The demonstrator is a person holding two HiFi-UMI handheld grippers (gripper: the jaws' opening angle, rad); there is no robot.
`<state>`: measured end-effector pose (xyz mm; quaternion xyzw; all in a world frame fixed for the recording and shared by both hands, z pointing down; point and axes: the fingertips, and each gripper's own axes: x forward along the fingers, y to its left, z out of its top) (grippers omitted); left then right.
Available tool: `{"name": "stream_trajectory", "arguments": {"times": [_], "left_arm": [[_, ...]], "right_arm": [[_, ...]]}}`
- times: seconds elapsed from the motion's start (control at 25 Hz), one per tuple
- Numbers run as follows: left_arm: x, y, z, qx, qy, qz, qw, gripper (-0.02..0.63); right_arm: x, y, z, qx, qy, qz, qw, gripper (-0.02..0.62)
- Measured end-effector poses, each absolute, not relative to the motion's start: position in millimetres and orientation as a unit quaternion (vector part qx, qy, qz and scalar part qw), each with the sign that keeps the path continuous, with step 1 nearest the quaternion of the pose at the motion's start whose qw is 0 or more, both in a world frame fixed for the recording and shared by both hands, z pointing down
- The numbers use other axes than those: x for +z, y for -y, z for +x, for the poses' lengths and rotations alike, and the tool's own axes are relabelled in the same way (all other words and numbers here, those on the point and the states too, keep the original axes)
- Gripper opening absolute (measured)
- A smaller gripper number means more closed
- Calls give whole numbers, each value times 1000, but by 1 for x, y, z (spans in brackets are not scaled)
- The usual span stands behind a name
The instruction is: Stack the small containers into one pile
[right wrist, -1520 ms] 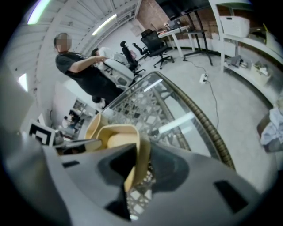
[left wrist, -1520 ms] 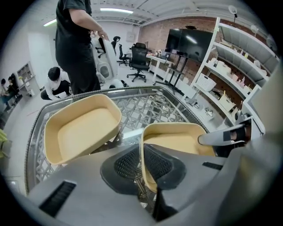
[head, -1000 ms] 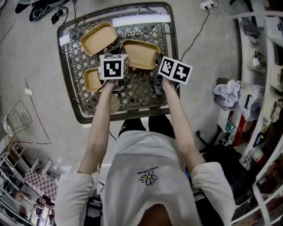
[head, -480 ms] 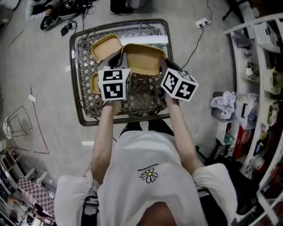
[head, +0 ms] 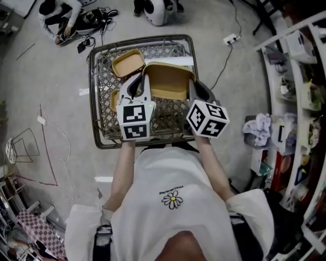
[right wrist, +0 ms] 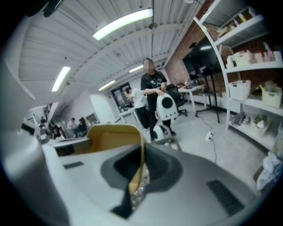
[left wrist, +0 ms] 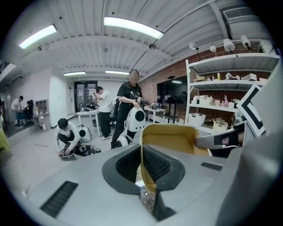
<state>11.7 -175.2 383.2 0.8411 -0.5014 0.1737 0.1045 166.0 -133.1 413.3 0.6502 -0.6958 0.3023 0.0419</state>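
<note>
A large yellow container [head: 165, 79] hangs tilted above the wire mesh tray [head: 100, 133], held from both sides. My left gripper [head: 136, 87] is shut on its left rim, and the thin yellow wall [left wrist: 172, 139] stands pinched between the dark pads [left wrist: 128, 164]. My right gripper [head: 197, 92] grips the right rim [right wrist: 110, 137]; its jaws have just been closing and now press on that wall. A smaller yellow container [head: 127, 62] lies in the tray at the back left. Another [head: 114, 99] shows partly behind the left marker cube.
Metal shelves [head: 300, 76] with boxes line the right side. A power strip [head: 230, 38] and its cable lie on the floor beyond the tray. A crouching person [head: 61, 15] and a white robot [head: 160, 9] are further back, with thin wires [head: 48, 148] on the left floor.
Both grippers have risen toward the head camera with the large container between them. The marker cubes look bigger and the tray sits farther below.
</note>
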Motion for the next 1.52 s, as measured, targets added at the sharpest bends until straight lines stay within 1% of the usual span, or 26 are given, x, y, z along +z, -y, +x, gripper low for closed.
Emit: {"name": "stream_trajectory", "arguments": {"times": [0.36, 0.72, 0.88, 1.16, 1.52], "left_arm": [[368, 166, -9, 164, 516, 836, 89, 35], [364, 171, -64, 183, 537, 818, 90, 35], [383, 172, -100, 214, 549, 800, 112, 35], [436, 174, -157, 273, 558, 764, 175, 35], [529, 175, -196, 338, 538, 730, 252, 35]], "right_arm": [[401, 129, 146, 287, 715, 637, 39, 41], [409, 149, 90, 333, 736, 589, 41, 41], [431, 155, 52, 370, 741, 557, 67, 41], [485, 163, -6, 432, 733, 509, 130, 41], [569, 159, -46, 501, 696, 470, 208, 43]]}}
